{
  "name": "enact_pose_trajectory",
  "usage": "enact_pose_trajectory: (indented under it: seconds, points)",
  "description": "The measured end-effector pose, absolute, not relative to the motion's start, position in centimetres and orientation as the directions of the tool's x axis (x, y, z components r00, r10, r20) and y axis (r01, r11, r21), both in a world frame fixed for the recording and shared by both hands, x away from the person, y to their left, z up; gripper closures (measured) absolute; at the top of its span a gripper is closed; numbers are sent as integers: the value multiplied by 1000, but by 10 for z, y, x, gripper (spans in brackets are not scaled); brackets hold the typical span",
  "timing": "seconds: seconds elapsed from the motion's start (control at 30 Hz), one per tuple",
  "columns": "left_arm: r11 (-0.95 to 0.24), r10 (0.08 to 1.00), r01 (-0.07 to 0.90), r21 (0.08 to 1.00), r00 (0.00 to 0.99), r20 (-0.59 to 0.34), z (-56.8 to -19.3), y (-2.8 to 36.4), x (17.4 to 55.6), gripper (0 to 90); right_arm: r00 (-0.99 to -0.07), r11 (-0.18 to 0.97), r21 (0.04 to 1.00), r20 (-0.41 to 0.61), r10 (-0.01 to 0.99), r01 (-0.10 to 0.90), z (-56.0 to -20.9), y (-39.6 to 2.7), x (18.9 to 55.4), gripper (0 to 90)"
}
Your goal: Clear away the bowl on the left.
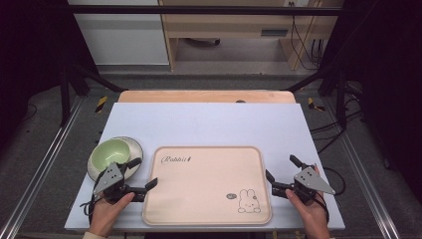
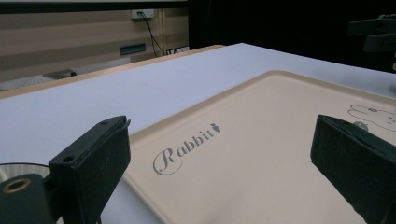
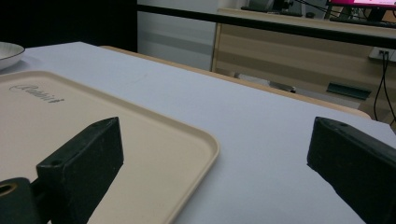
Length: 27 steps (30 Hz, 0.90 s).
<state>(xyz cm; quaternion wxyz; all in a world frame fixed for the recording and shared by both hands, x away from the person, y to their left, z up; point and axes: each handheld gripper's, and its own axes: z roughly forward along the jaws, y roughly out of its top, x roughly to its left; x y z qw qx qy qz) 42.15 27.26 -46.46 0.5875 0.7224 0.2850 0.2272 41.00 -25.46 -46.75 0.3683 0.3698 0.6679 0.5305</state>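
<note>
Tabletop (image 1: 209, 124) covered in pale lavender-white sheet takes up the middle of the high view, and a beige rounded-rectangle plastic tray (image 1: 209, 199) lies flat on it in the lower centre of the frame, printed with the word "Rabbit" at its upper left corner and a small rabbit drawing at its lower right. Just beside the tray's upper left corner stands a light green ceramic bowl (image 1: 112, 150) on a white saucer with a dark rim (image 1: 135, 148) (the saucer's edge also peeks in at the upper left of the right gripper view). At lower left the left gripper (image 1: 143, 173), held in a hand (image 1: 105, 215), has its jaws spread wide with nothing between them; one jaw tip lies over the tray's left edge, the other near the bowl. At lower right the right gripper (image 1: 282, 168), held in the other hand (image 1: 311, 214), is likewise spread wide and empty, just beside the tray's right edge.
</note>
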Motion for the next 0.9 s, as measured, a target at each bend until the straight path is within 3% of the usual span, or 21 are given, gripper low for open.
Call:
enact_pose_trajectory:
  seconds: [0.33, 0.9]
  points:
    - [-30, 720, 188, 982, 685, -109, -447, 276, 422, 58, -460, 144, 983, -78, 885, 111, -465, -250, 409, 48]
    - [-89, 894, 146, 985, 448, 15, -386, 322, 436, 93, -459, 140, 982, -68, 886, 126, -467, -251, 409, 52]
